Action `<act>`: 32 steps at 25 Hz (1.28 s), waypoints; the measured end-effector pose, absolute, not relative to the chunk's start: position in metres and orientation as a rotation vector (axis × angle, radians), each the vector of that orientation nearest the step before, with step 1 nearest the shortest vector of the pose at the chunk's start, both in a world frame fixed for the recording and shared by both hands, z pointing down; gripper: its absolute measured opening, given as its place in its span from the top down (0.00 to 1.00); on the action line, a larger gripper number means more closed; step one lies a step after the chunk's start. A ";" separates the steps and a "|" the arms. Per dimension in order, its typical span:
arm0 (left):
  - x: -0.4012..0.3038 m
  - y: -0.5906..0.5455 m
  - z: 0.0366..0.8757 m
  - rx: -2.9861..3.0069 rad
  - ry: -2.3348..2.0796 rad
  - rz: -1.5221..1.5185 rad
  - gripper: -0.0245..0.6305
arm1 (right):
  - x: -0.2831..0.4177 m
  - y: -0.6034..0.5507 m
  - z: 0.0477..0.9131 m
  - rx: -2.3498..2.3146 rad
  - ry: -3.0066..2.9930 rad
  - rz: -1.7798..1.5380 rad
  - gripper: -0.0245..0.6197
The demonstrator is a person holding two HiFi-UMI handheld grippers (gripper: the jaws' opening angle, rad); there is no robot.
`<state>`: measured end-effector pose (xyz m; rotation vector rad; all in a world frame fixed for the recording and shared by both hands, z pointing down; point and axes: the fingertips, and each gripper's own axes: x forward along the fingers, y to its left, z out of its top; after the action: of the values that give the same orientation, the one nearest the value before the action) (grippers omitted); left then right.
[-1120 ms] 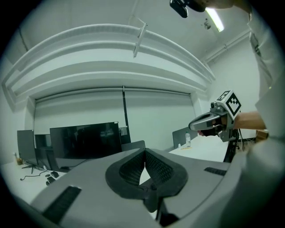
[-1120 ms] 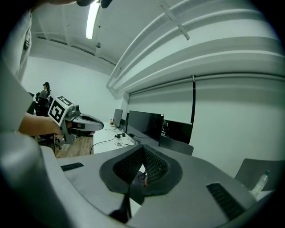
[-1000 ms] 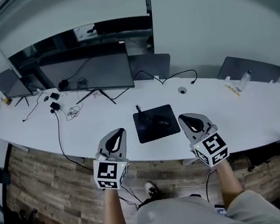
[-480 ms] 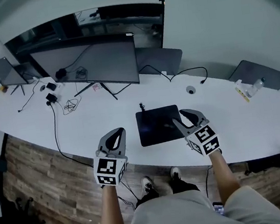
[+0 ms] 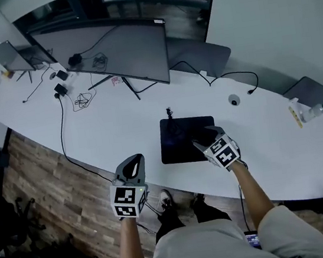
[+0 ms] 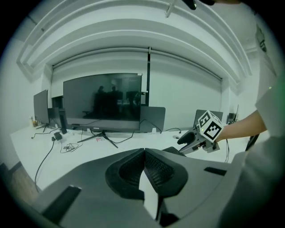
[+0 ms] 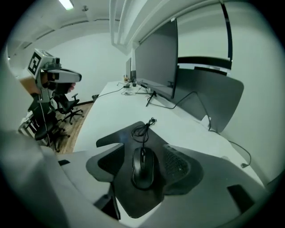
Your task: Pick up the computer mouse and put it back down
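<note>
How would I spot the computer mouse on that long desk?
On the long white desk, look in front of the big dark monitor for a black square mouse pad. The mouse lies on it: a small black rounded shape, alone on the pad apart from its own coiled cable.

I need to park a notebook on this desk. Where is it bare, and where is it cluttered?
Bare: the white desk between the mouse pad and the bottle, and the front strip left of the pad, up to the hanging cable. Crowded: the back left, where cables and adapters lie by the monitor stand.
</note>
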<state>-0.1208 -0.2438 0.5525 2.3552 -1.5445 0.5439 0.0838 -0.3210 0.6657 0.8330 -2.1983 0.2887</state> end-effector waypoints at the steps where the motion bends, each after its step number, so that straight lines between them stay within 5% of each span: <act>1: -0.122 -0.242 0.559 2.336 -1.545 0.552 0.94 | 0.083 -0.323 0.680 0.809 -2.183 0.299 0.52; 7: -0.119 -0.233 0.587 2.292 -1.510 0.608 0.94 | 0.076 -0.329 0.732 0.712 -2.094 0.326 0.45; 16: -0.124 -0.228 0.602 2.247 -1.502 0.635 0.94 | 0.068 -0.333 0.765 0.698 -2.054 0.371 0.46; 32: -0.136 -0.236 0.574 2.377 -1.456 0.599 0.94 | 0.070 -0.346 0.699 0.908 -2.151 0.409 0.53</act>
<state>-0.1363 -0.2356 0.5744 2.3766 -1.4558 0.5988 0.0697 -0.3456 0.6986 0.9080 -2.1508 0.4086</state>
